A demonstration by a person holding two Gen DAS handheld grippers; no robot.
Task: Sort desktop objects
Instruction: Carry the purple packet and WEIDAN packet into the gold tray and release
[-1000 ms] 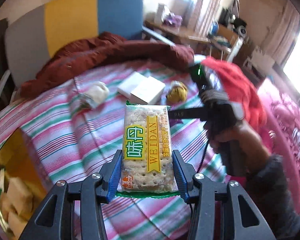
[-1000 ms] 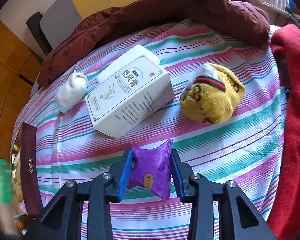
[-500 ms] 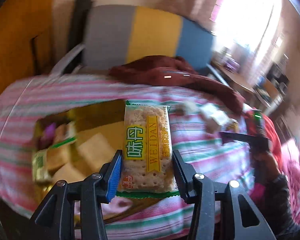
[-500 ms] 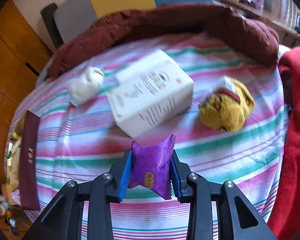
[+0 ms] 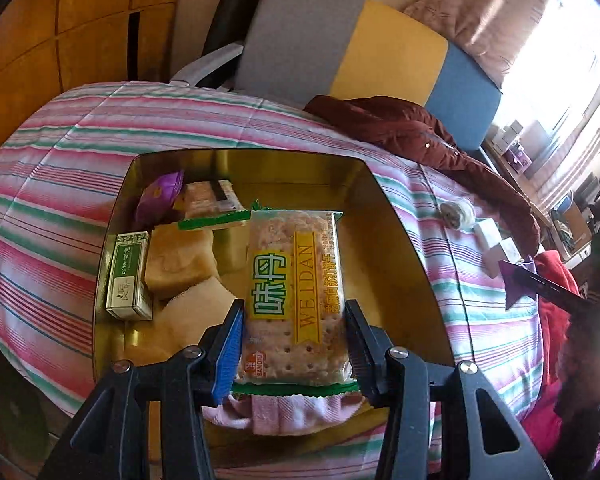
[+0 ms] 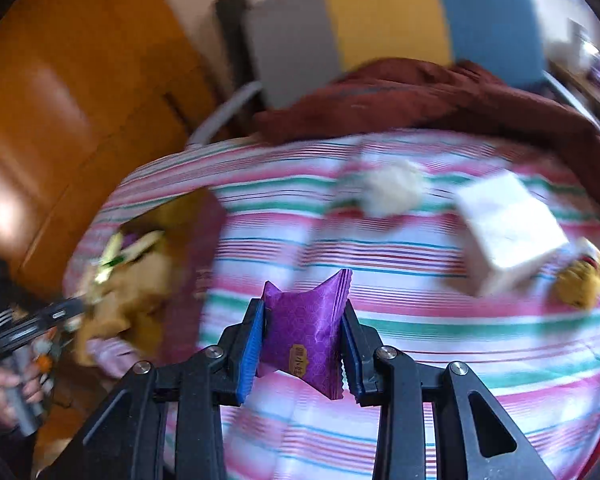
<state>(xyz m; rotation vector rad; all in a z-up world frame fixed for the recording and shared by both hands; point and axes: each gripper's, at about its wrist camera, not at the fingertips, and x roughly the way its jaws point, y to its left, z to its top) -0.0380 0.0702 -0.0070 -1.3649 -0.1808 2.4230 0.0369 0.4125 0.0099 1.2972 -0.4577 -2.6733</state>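
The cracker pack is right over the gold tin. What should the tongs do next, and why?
Probably lower a little, then open the left tongs so the cracker pack drops into the gold tin. The pack already hangs over the tin's bare right side, clamped between the pads, and other snacks, like a purple candy, lie at the left, so there looks to be room.

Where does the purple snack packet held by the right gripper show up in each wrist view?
Left wrist view: the purple snack packet sits small at the far right edge, between the fingers of the right gripper.
Right wrist view: the packet is bottom centre, clamped between the blue-padded fingers.
Shared landmark: the grey, yellow and blue chair back beyond the striped cloth.
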